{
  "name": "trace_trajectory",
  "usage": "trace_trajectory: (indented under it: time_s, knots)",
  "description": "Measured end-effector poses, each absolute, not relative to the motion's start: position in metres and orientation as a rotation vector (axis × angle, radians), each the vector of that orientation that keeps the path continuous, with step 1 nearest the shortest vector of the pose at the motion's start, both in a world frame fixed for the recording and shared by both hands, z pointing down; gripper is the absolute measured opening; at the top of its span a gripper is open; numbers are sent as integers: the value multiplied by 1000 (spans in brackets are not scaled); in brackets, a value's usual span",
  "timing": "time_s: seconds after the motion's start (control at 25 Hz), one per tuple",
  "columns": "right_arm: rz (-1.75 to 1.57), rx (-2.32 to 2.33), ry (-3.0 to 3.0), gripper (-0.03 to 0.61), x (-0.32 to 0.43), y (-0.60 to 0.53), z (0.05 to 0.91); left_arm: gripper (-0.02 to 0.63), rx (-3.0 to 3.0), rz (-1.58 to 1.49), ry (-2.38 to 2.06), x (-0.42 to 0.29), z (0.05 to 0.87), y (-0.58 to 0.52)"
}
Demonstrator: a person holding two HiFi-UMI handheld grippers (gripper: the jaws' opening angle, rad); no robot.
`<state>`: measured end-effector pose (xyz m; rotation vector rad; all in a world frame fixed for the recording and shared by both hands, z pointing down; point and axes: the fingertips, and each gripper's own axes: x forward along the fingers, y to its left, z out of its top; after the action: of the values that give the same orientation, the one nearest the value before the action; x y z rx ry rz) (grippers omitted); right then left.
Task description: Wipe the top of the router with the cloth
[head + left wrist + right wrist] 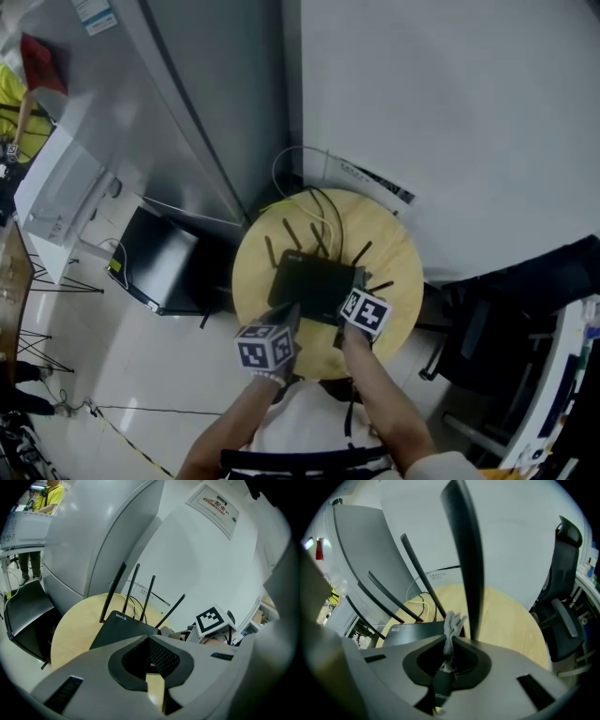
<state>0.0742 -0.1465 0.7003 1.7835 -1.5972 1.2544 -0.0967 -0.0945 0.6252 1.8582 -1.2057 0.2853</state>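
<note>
Right gripper view is showing the right hand-held gripper (451,641) pinching the cloth (451,622) just over the router (410,632).

Its jaws are pressing together on the crumpled grey-white cloth, whose frayed tuft is sticking up past the tips at the router's near right corner. The left hand-held gripper (147,639) is sitting at the near left edge, its jaws meeting and gripping nothing. The router, a flat matt-black box with slim straight antennas (291,232) rising from its far side, is lying mid-way on a round pale wooden counter (394,253). A yellow cable (415,603) is curling behind it. A white wall, a curved grey panel (187,94), a black office chair (562,597) and a glossy pale floor (141,366) are surrounding the counter.
</note>
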Motion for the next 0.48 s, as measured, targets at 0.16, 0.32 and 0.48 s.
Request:
trace_trajectory:
  time_s: [0.16,0.32,0.48]
  knots:
    - [1252,1702,-1654,43,48,-155,701,-2,1837,287,-1242,-107,627,-94]
    - [1250,1617,-1703,43,16,-162,704,-2,1825,285,-1276,-118,627,-93]
    - [1231,1521,-1756,43,-20,-171,707,-2,1793,274,-1318,-138,628,-89]
